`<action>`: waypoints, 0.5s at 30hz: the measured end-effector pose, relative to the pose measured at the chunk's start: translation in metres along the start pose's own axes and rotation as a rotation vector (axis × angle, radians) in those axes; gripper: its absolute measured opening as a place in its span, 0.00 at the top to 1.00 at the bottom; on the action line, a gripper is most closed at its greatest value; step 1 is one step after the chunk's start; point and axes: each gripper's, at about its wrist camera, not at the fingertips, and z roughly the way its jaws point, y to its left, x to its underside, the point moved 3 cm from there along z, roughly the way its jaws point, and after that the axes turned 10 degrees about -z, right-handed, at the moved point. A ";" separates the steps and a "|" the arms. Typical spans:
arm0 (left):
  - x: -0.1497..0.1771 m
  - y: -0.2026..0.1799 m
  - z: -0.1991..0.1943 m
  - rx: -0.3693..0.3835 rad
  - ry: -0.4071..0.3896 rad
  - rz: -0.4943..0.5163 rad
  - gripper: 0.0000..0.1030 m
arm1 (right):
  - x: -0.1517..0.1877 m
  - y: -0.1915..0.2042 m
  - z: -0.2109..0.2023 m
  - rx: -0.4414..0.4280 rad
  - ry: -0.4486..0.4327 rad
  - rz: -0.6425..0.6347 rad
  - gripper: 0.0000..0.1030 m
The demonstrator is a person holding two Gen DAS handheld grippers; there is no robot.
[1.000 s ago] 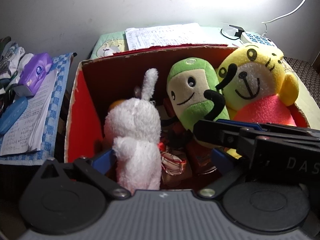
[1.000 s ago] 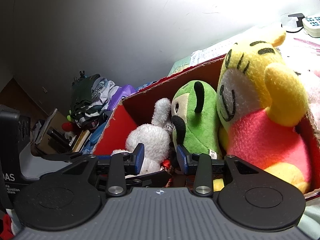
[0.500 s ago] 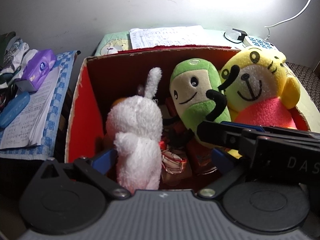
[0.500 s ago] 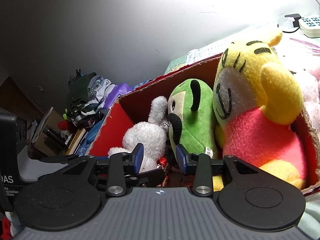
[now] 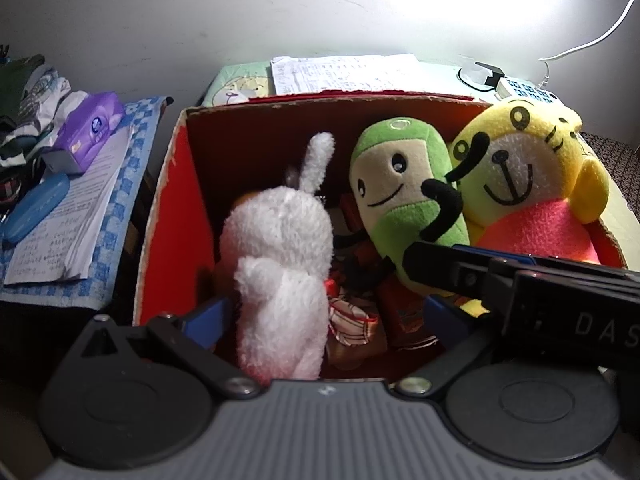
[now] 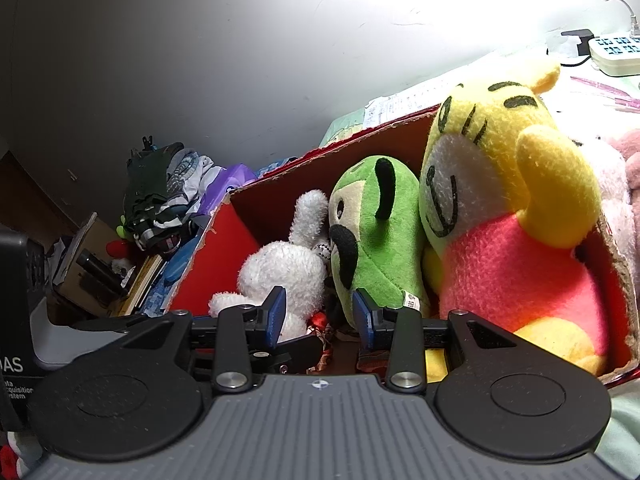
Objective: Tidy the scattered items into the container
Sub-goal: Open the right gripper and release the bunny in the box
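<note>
A red-lined cardboard box (image 5: 176,216) holds a white plush rabbit (image 5: 280,264), a green plush (image 5: 404,184) and a yellow-and-pink plush (image 5: 532,188). Small red wrapped items (image 5: 352,320) lie at the bottom. My left gripper (image 5: 324,316) is open over the box's near edge, its jaws wide apart on either side of the rabbit, not closed on it. My right gripper (image 6: 318,314) is open and empty above the box (image 6: 224,240), between the rabbit (image 6: 280,272) and the green plush (image 6: 372,248). The yellow plush (image 6: 504,216) stands to its right. The right gripper's body crosses the left wrist view (image 5: 520,284).
Left of the box, a blue checked cloth (image 5: 108,208) carries papers, a purple tissue pack (image 5: 88,128) and a blue case (image 5: 36,208). Papers (image 5: 344,72) and a power strip (image 5: 524,88) lie behind the box. A pink plush (image 6: 628,184) is beyond the box's right wall. Clothes (image 6: 160,196) are piled at the far left.
Both grippers have drawn back and up a little from the box. The toys have not moved, and both grippers stay open.
</note>
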 end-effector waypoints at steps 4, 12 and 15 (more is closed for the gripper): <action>0.001 0.000 -0.001 -0.014 -0.005 -0.009 0.00 | -0.001 -0.001 0.001 0.002 -0.002 -0.001 0.62; 0.004 0.000 -0.003 -0.039 -0.021 -0.012 0.00 | 0.000 0.000 0.002 0.013 -0.022 -0.023 0.62; 0.004 -0.001 -0.004 -0.043 -0.024 -0.014 0.00 | 0.000 -0.001 0.002 0.014 -0.031 -0.030 0.62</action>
